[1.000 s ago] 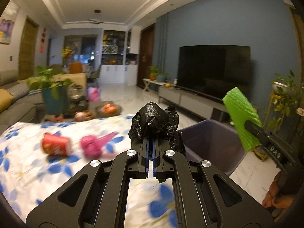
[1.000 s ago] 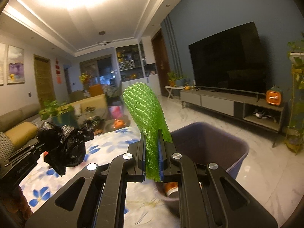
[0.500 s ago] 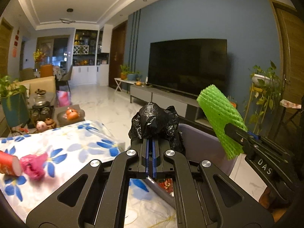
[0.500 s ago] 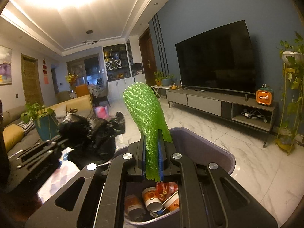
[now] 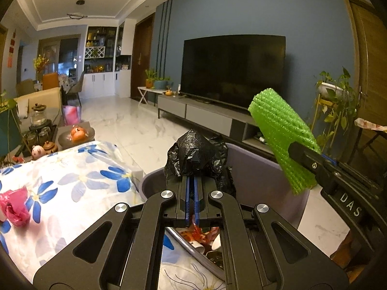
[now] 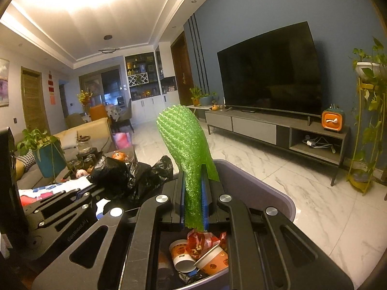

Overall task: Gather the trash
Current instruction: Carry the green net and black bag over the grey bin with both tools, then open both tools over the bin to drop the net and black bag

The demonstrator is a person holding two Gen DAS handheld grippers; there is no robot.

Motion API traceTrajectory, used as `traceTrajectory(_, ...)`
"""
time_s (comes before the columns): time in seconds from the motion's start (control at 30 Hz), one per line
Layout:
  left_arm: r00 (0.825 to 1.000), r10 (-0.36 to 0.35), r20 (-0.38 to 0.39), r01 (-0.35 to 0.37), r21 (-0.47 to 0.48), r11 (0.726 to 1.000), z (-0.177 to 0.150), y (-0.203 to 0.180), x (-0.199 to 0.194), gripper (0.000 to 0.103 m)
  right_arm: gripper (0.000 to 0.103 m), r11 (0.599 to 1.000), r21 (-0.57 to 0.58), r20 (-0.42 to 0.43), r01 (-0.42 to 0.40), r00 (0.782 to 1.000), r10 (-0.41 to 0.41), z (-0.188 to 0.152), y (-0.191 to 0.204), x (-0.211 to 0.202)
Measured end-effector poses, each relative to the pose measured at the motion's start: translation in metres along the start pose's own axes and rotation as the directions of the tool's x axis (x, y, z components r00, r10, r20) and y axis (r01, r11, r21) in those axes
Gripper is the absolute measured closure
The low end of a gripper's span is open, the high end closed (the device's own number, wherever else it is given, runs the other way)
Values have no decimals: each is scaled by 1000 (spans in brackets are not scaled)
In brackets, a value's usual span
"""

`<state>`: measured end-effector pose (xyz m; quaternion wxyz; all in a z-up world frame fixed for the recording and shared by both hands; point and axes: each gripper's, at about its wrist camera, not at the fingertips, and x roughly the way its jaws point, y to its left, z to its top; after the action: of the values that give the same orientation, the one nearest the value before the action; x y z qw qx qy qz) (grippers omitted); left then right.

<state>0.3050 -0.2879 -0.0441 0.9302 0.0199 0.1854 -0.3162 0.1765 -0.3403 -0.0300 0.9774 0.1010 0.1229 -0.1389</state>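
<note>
While both loads hang over the bin, here's how it looks:

Left gripper (image 5: 191, 191): clenched on a crumpled black plastic bag (image 5: 197, 154), held right above the near rim, so letting go should drop it inside and not onto the cloth.

Right gripper (image 6: 193, 193): pinching a green foam mesh fruit sleeve (image 6: 186, 142) by its lower end, so the wide part sticks up between the jaws, also over the opening.

Bin: round grey-purple plastic trash bin (image 6: 271, 193), just beside the worktop edge, already holding paper cups (image 6: 210, 261) and a red crinkly wrapper (image 6: 200, 240).

Still out: a pink crumpled scrap (image 5: 14, 209) lies on the white worktop cloth with blue flowers (image 5: 72, 188), well apart from the bin.

Next, I'd guess: open both and let them fall. The foam is light, so it could catch on the rim.
</note>
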Motion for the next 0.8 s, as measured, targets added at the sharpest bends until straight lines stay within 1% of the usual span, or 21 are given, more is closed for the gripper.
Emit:
traceTrajectory(0.17, 1000, -10, -14, 10, 2, 1000, -3, 0, 5, 101, 91, 1000, -1, -5, 2, 1000, -2, -2, 11, 1)
traceTrajectory(0.23, 1000, -15, -22, 15, 1, 1000, -2, -1, 8, 101, 90, 1000, 7, -6, 0, 1000, 0, -3, 8, 3)
traceTrajectory(0.37, 999, -28, -24, 28, 13, 1000, -4, -3, 9, 101, 83, 1000, 8, -1, 1, 1000, -1, -3, 9, 3)
traceTrajectory(0.43, 999, -33, -29, 33, 17, 999, -4, -3, 9, 100, 76, 1000, 13, 4, 2, 1000, -2, -3, 8, 3)
traceTrajectory(0.47, 999, -30, -33, 31, 19, 999, -4, -3, 10, 98, 73, 1000, 16, 5, 3, 1000, -3, -2, 8, 3)
traceTrajectory(0.53, 999, -27, -41, 27, 18, 999, -4, -1, 11, 88, 63, 1000, 26, 11, 7, 1000, -7, -1, 6, 2)
traceTrajectory(0.57, 999, -23, -43, 24, 13, 1000, -4, 0, 10, 77, 61, 1000, 29, 15, 7, 1000, -8, -1, 6, 1)
traceTrajectory(0.6, 999, -17, -41, 17, 5, 1000, -4, 2, 10, 59, 59, 999, 31, 17, 8, 1000, -9, -1, 5, 1)
traceTrajectory(0.63, 999, -12, -33, 12, -6, 1000, -4, 4, 7, 53, 58, 999, 33, 21, 11, 1000, -12, -1, 4, -1)
traceTrajectory(0.67, 1000, -12, -20, 12, -17, 1000, -5, 7, 4, 48, 56, 999, 35, 22, 12, 1000, -13, -1, 3, -1)
traceTrajectory(0.73, 1000, -4, -10, 4, -25, 1000, -4, 9, -2, 44, 55, 999, 41, 21, 14, 1000, -15, -2, 2, -4)
traceTrajectory(0.8, 1000, 26, 6, -25, -29, 999, -4, 13, -10, 36, 53, 999, 37, 24, 17, 1000, -18, -2, 3, -7)
